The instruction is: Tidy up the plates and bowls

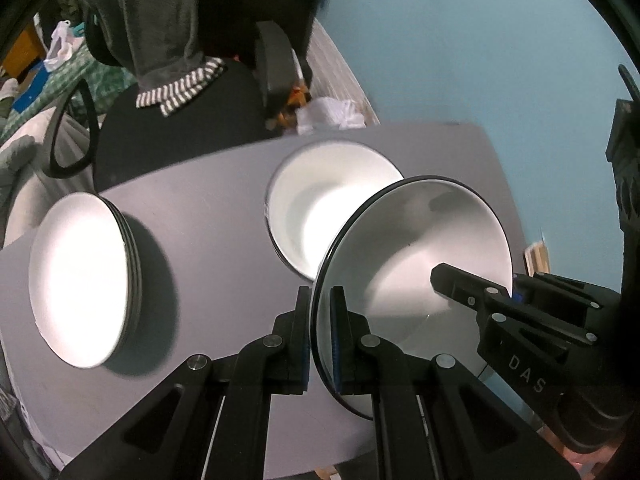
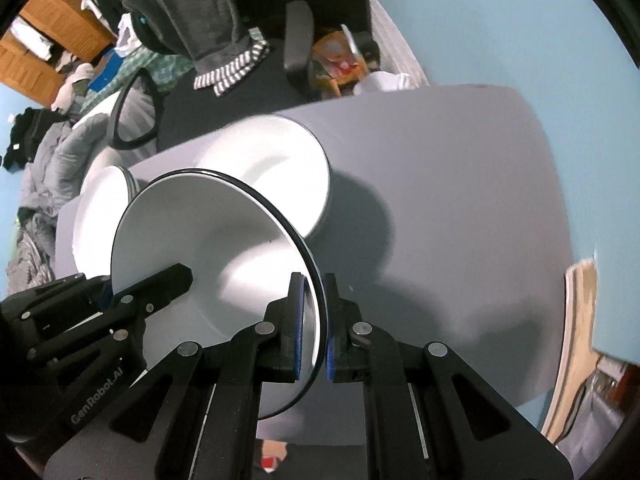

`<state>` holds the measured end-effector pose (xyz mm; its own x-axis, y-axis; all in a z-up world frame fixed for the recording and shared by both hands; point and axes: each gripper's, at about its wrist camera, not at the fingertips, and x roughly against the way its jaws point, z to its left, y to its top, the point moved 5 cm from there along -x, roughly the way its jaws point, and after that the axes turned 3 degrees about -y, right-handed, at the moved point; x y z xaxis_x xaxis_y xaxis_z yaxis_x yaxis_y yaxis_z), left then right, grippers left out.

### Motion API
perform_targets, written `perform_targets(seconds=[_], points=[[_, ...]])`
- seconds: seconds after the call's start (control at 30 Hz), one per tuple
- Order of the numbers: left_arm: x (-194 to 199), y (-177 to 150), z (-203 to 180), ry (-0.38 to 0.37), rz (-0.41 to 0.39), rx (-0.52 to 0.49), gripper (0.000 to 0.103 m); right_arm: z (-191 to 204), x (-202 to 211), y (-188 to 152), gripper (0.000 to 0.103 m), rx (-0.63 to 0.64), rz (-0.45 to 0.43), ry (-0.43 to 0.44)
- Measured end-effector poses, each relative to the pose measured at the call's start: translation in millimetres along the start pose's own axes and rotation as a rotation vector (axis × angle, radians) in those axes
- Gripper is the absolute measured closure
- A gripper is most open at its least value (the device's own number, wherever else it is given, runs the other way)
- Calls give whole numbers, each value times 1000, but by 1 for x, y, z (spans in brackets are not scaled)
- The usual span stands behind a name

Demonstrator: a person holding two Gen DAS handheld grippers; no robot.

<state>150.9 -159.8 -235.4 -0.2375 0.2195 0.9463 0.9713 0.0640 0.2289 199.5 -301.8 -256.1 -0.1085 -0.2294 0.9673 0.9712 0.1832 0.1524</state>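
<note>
Two pieces of writing can be read, both on gripper bodies. In the left wrist view, the right gripper carries the letters "DAS" on its black housing. In the right wrist view, the left gripper shows "GenRobot.AI" along its side.

One black-rimmed white bowl is held off the grey table by both grippers at once. The left gripper has its blue-padded fingers pressed together on the bowl's left rim, one inside and one outside. The right gripper pinches the opposite rim in the same way.

Just beyond the held bowl, toward the far side of the table, one plain white bowl rests on the surface, partly hidden by the lifted one. At the left end of the table sits one stack of white plates; several rim edges show along its side, but the exact count cannot be told.

Beyond the table's far edge stands one black office chair with a grey garment with a striped hem draped over its back. A light blue wall fills the right of the scene.
</note>
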Motion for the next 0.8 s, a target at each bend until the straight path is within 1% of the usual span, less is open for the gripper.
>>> perform_targets(seconds=[0.17, 0.3, 0.4, 0.53, 0.8], points=[[-4, 20, 10, 20, -15, 10, 95, 8, -1, 21, 94, 24, -6, 10], [-13, 34, 16, 33, -11, 9, 95, 8, -5, 36, 94, 30, -1, 8], [-19, 38, 16, 40, 2, 3, 95, 5, -9, 45, 94, 21, 12, 19], [-25, 43, 16, 56, 18, -6, 95, -1, -16, 49, 94, 6, 42, 38], [-34, 46, 18, 60, 55, -17, 94, 1, -26, 52, 94, 18, 69, 16]])
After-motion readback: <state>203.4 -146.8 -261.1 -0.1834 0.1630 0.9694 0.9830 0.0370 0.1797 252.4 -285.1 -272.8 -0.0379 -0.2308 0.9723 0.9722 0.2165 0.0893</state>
